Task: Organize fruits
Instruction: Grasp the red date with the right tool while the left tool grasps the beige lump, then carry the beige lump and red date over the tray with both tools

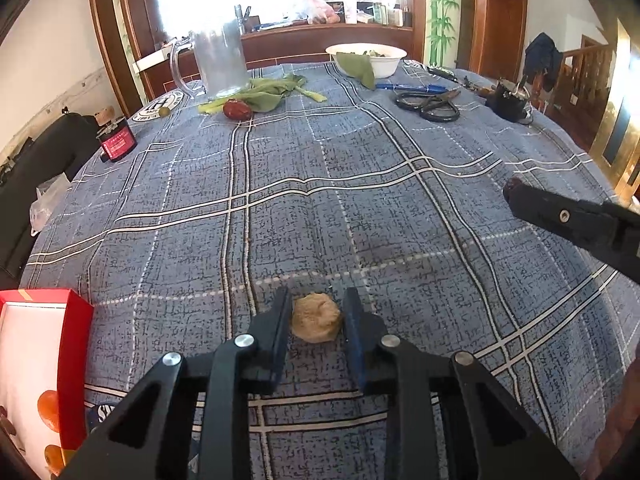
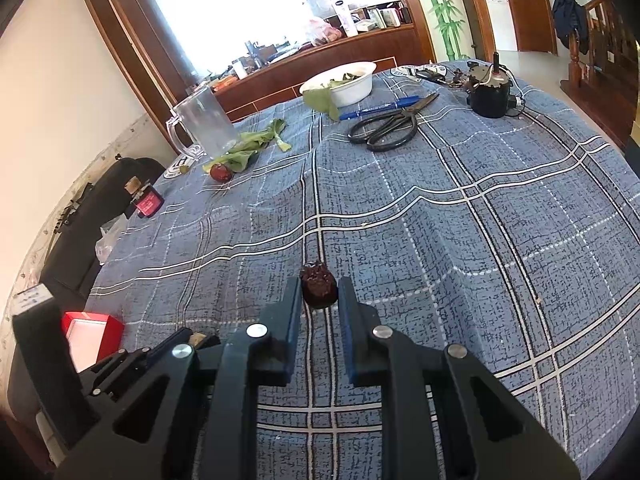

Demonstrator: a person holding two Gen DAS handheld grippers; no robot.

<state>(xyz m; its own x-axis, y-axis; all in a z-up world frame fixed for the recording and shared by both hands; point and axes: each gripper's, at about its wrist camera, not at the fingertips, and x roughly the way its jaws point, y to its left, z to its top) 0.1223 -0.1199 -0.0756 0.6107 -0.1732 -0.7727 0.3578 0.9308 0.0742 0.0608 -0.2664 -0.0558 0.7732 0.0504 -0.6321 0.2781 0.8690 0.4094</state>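
Note:
My left gripper (image 1: 317, 312) is shut on a tan, wrinkled walnut (image 1: 316, 317), held just above the blue plaid tablecloth (image 1: 320, 200). My right gripper (image 2: 319, 290) is shut on a dark red, wrinkled dried date (image 2: 318, 288); it also shows in the left wrist view (image 1: 516, 192) at the right edge. A smooth red jujube (image 1: 237, 109) lies far back among green leaves (image 1: 260, 94), also seen in the right wrist view (image 2: 221, 172). A red box (image 1: 36, 376) with a white inside sits at the near left corner, also in the right wrist view (image 2: 90, 334).
At the back stand a clear plastic jug (image 1: 218, 58) and a white bowl (image 1: 366, 58) with leaves. Black scissors (image 1: 430, 104), a blue pen (image 1: 412, 87) and a small motor (image 2: 490, 90) lie back right. A small red-labelled bottle (image 1: 116, 140) stands at the left edge.

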